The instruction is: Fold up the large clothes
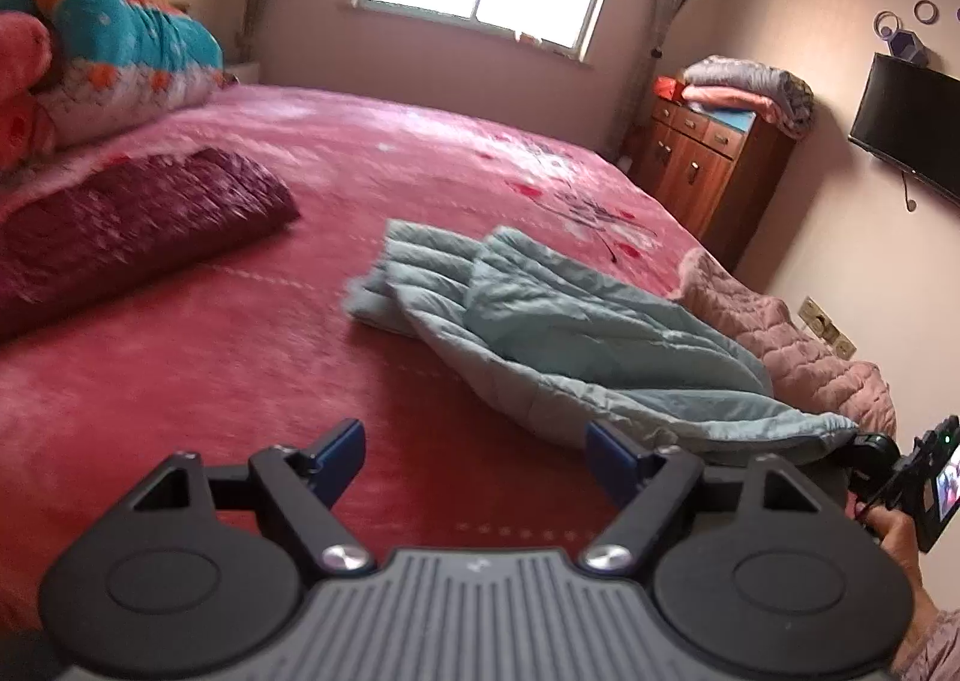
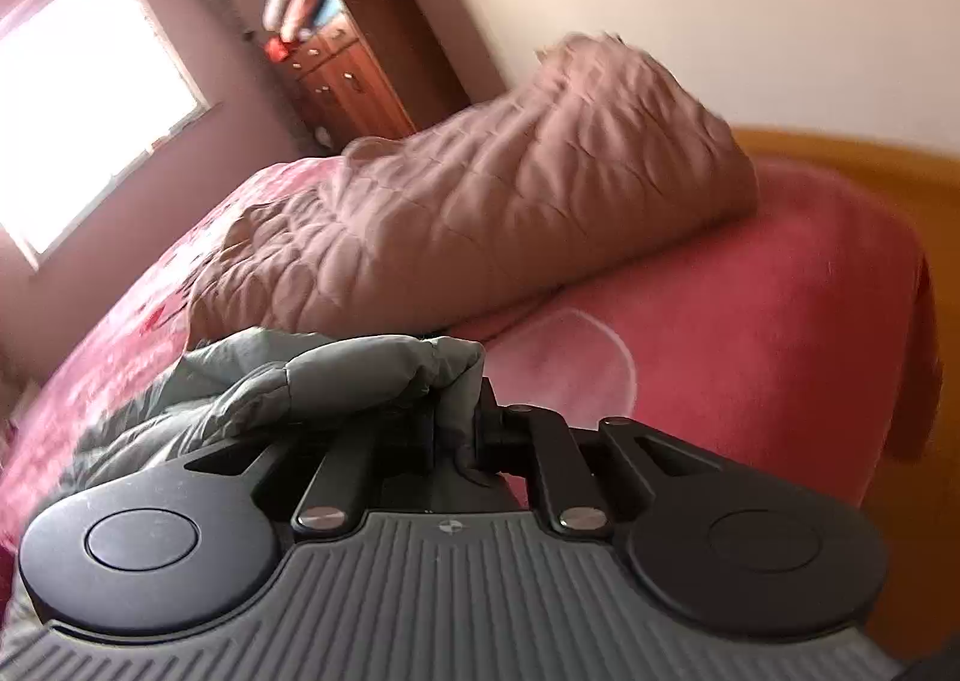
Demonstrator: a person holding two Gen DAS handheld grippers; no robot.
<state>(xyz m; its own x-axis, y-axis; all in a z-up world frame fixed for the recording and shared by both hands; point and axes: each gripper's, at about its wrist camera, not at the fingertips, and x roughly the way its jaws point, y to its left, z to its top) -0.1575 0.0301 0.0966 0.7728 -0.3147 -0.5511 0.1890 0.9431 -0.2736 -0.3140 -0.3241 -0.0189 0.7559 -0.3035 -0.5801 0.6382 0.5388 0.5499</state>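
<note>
A light blue-green quilted garment (image 1: 540, 315) lies partly folded on the pink bed (image 1: 240, 369). My left gripper (image 1: 477, 456) is open and empty, above the bedspread just left of the garment's near edge. My right gripper (image 2: 456, 429) is shut on a bunched corner of the same garment (image 2: 372, 375) and holds it slightly lifted. The right gripper also shows at the right edge of the left wrist view (image 1: 870, 459), at the garment's near right corner. The right fingertips are hidden by the fabric.
A pink quilted garment (image 2: 480, 201) lies folded behind the blue one, near the bed's right edge. A maroon folded garment (image 1: 132, 219) and colourful bedding (image 1: 108, 57) sit at the left. A wooden cabinet (image 1: 708, 165) and a wall TV (image 1: 906, 123) stand at the right.
</note>
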